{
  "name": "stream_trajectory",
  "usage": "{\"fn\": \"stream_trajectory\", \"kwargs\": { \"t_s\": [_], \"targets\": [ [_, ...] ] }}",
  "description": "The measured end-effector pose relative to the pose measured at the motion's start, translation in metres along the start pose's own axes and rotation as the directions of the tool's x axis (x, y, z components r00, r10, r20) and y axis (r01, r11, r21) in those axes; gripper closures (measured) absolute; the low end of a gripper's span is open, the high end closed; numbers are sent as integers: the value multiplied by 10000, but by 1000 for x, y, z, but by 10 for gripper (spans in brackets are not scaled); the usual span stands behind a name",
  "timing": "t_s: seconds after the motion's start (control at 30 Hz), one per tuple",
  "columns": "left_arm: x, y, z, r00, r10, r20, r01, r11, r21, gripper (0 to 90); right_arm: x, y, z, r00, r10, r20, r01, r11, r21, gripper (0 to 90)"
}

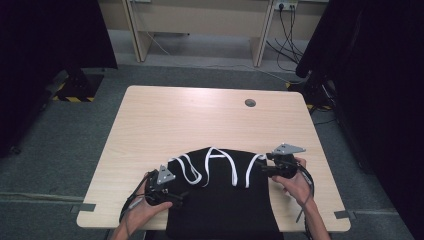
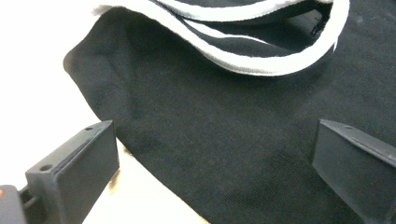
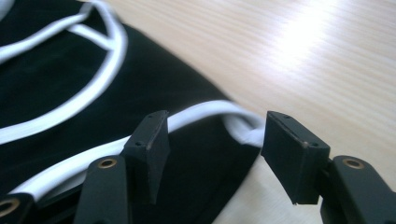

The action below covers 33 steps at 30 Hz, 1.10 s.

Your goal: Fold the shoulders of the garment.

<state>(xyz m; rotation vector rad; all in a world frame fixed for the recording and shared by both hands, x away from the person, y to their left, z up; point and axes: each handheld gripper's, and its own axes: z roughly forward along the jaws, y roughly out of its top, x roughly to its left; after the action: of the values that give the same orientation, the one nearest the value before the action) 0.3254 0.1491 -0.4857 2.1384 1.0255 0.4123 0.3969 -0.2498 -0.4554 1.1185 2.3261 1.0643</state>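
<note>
Surface point(image 1: 165, 120): pale wood grain, stretching bare beyond the fingers.
Cable hole point(image 1: 250, 103): round, dark, set in the surface well beyond the right-hand fingers.
Desk point(image 1: 200, 22): light wood, standing on the floor far past the fingers.
Wall sockets point(image 1: 285, 6): farthest from the fingers, with black cords hanging.

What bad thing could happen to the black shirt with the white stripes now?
The right gripper is open around the white trim at the black garment's corner, so that corner could slip out. The garment hangs over the table's near edge and might slide off. The open left gripper holds nothing.
</note>
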Motion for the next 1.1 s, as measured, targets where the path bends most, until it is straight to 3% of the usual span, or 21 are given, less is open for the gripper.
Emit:
{"fn": "stream_trajectory", "kwargs": {
  "t_s": [0.1, 0.5, 0.77, 0.8, 1.1],
  "targets": [
    [0, 0, 0, 10000, 0, -2, 0, 10000, 4, 0, 13, -6, -11, 9983, -281, -515, 283, 9996, 27, 388],
    [0, 0, 0, 10000, -7, -5, 7, 10000, 2, 0, 34, -26, -20, 9942, -493, -953, 540, 9974, 469, 357],
    [0, 1, 1, 10000, -48, -44, 48, 10000, -1, 0, 32, -43, -25, 9971, -657, -392, 695, 9921, 1046, 330],
    [0, 1, 1, 10000, -50, -42, 50, 10000, 2, 0, 30, -44, -25, 9980, -438, -451, 479, 9943, 948, 328],
    [9, 11, 12, 9998, -119, -141, 119, 9999, 17, 0, 20, -43, -23, 9999, -140, -71, 146, 9959, 888, 327]
  ]
}}
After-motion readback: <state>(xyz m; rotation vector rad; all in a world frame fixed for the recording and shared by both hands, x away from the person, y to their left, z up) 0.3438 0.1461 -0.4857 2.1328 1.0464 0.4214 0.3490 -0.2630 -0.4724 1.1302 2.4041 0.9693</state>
